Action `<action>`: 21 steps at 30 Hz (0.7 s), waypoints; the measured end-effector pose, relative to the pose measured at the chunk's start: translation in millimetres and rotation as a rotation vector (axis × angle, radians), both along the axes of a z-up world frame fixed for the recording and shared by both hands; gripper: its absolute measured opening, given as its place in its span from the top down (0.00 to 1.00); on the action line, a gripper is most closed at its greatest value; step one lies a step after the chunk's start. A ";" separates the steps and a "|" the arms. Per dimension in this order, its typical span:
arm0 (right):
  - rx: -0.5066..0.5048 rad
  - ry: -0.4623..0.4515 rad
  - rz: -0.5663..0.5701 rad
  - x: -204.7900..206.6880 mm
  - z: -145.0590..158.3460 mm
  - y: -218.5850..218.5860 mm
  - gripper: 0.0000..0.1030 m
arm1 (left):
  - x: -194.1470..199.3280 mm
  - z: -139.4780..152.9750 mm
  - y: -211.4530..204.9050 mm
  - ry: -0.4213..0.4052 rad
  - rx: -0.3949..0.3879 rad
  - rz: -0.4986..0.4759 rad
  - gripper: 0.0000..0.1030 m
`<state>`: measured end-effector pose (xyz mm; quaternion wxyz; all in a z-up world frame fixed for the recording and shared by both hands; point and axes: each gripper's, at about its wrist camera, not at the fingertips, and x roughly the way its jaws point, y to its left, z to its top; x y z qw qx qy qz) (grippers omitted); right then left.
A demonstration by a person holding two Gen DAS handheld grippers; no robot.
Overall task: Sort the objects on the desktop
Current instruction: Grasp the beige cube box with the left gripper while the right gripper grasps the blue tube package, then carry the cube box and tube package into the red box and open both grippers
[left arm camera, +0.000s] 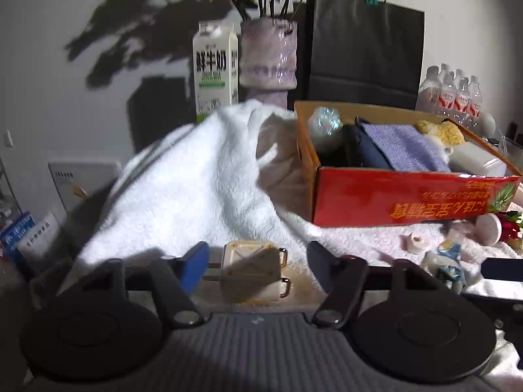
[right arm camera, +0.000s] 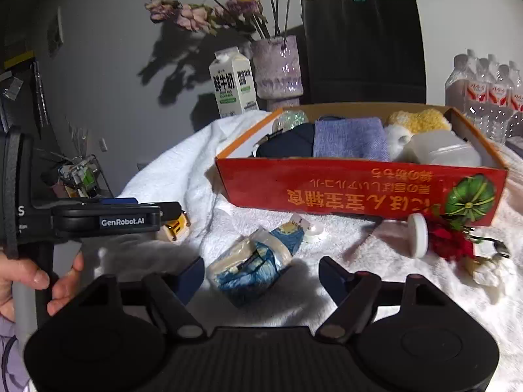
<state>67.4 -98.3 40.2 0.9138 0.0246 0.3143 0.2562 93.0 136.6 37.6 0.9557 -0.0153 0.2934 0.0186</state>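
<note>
My left gripper (left arm camera: 258, 263) is open, with a cream plug-in charger (left arm camera: 251, 271) lying on the white towel (left arm camera: 183, 196) between its fingers, not touching either. The charger also shows in the right wrist view (right arm camera: 175, 228), beside the left gripper (right arm camera: 170, 210). My right gripper (right arm camera: 261, 277) is open over a blue-and-white packet (right arm camera: 258, 261) on the towel. The red cardboard box (right arm camera: 359, 192) stands behind, holding a navy pouch (right arm camera: 287, 143), a purple cloth (right arm camera: 349, 137), a yellow plush (right arm camera: 418, 121) and a white container (right arm camera: 441, 152).
A white round lid (right arm camera: 420, 235), a red flower (right arm camera: 451, 241) and a small cap (right arm camera: 313, 232) lie before the box. A milk carton (right arm camera: 233, 88), a vase of dried flowers (right arm camera: 278, 68), a black paper bag (right arm camera: 362, 49) and bottled drinks (right arm camera: 490, 91) stand behind.
</note>
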 end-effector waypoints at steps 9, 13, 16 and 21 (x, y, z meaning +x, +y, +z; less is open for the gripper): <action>-0.098 -0.070 -0.052 13.0 -14.4 20.9 0.71 | 4.9 -7.6 9.9 0.018 -0.072 -0.013 0.59; -0.080 -0.095 -0.062 4.7 -8.8 9.6 0.87 | -1.2 -3.4 3.2 0.007 -0.043 -0.001 0.60; -0.046 -0.131 -0.080 -8.3 5.0 -6.4 0.88 | -17.5 13.7 -4.0 -0.049 -0.026 -0.004 0.60; -0.002 -0.197 -0.109 -41.9 33.1 -45.2 0.88 | -68.9 55.8 -24.4 -0.163 -0.070 -0.048 0.60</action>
